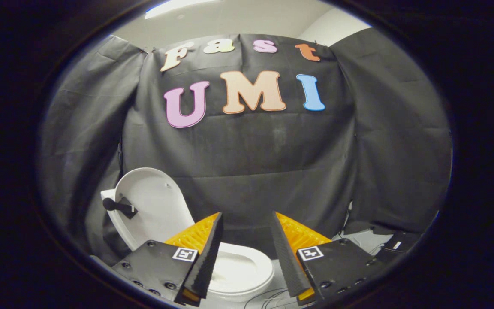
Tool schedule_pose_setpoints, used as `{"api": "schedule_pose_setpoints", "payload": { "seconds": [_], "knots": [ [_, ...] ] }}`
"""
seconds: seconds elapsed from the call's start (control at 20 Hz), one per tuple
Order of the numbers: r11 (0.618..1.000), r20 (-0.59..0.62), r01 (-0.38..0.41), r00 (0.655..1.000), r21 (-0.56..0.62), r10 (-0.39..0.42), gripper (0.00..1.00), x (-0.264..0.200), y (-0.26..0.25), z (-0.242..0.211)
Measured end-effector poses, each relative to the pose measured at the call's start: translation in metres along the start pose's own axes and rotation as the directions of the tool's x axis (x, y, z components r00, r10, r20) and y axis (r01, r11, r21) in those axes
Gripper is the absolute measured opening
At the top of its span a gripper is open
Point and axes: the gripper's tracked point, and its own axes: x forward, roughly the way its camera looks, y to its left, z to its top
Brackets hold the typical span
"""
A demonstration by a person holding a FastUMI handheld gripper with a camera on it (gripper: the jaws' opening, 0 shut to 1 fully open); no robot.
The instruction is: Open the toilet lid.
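Here the toilet lid (152, 201) stands raised above the bowl's left side, a black handle (119, 207) on its edge. The toilet bowl (240, 270) lies partly between the spread, empty fingers of the gripper (247, 253). Right of the bowl, apparently thin cables (268, 298) cross the floor.

- Floor (360, 238): a pale, light-coloured surface, seen beyond and to the right of the gripper (247, 253) fingers, which stand apart with nothing between them.
- Toilet (242, 270): white, standing on the floor just ahead of the fingers; its lid (155, 206) is raised upright against the cloth wall (a black handle (119, 207) juts from the lid's inner face).
- Cables (268, 298): thin dark wires lying loose on the floor beside the bowl's base, between the fingers.
- Black box (395, 245): a dark, flat object resting on the floor near the cloth, beyond the right finger (its nature cannot be told).
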Motion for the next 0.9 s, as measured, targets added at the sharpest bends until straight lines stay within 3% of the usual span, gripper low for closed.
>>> {"api": "schedule_pose_setpoints", "payload": {
  "seconds": [0.4, 0.9],
  "knots": [
    [0.995, -0.1, -0.068, 0.993, -0.072, 0.06, 0.7, -0.004, -0.011, -0.031],
    [0.997, -0.068, -0.066, 0.996, -0.03, 0.063, 0.7, -0.016, -0.02, -0.025]
  ]
}}
